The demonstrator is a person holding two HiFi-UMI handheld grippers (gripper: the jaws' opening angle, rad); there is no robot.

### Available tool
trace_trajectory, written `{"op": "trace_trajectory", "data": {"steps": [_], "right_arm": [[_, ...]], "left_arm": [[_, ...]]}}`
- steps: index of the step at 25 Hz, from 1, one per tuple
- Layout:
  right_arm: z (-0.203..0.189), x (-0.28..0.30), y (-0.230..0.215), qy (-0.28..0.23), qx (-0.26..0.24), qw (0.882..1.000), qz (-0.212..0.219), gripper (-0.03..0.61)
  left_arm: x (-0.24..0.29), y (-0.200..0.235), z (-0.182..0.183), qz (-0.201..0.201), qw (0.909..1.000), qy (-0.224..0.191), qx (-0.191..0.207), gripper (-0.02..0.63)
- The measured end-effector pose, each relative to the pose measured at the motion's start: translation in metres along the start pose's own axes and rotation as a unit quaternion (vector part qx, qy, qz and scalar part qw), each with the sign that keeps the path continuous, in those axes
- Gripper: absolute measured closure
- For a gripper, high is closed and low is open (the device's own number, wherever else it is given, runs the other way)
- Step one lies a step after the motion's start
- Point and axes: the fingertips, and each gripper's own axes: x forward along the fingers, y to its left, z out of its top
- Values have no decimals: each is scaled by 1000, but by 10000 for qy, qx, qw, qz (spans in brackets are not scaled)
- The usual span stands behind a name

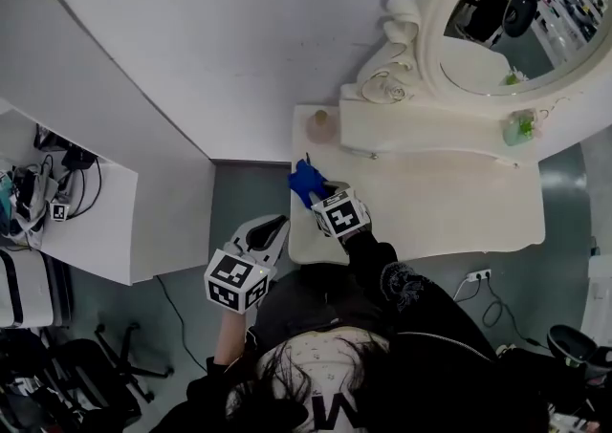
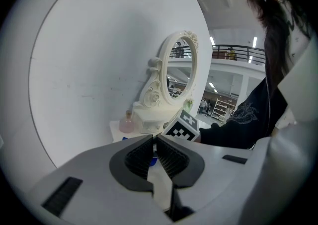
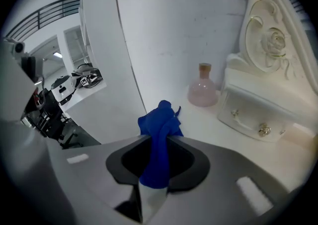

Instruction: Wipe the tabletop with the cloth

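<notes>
One pale tabletop [image 1: 449, 211], mostly bare, with a mirror stand [image 1: 430, 120] along its back. A pink bottle [image 3: 202, 92] sits at the back left corner, close to the edge. The blue cloth [image 3: 160, 129] is bunched and pinched in the right gripper [image 3: 158, 162] over the table's left end; contact with the surface is unclear. The left gripper [image 1: 271, 228] hangs off the table, jaws nearly together on nothing. Risks: a backward sweep could tip the bottle, and the bunched cloth may wipe only a thin strip.

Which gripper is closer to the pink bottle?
Right. The right gripper holds the cloth over the table just before the bottle; the left gripper hangs off the table's edge, farther back.
</notes>
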Motion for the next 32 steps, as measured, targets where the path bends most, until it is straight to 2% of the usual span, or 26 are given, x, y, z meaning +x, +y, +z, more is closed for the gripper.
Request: {"op": "trace_trajectory", "data": {"steps": [7,13,23,32], "right_arm": [[-12,8,-19,97,21,9994,-317,489],[-24,-11,-60,71,171,9971,-737,489],[-72,-71,-163,111,846,9863,-1414,488],[-132,-138,-257,-9,1478,9733,-1758,488]], "left_arm": [[-7,11,-7,44,9998,-38,-166,612],[9,5,1,-162,9998,-54,-91,614],[55,-40,13,-657,9977,77,169,612],[113,-98,21,-743,9966,204,305,614]]}}
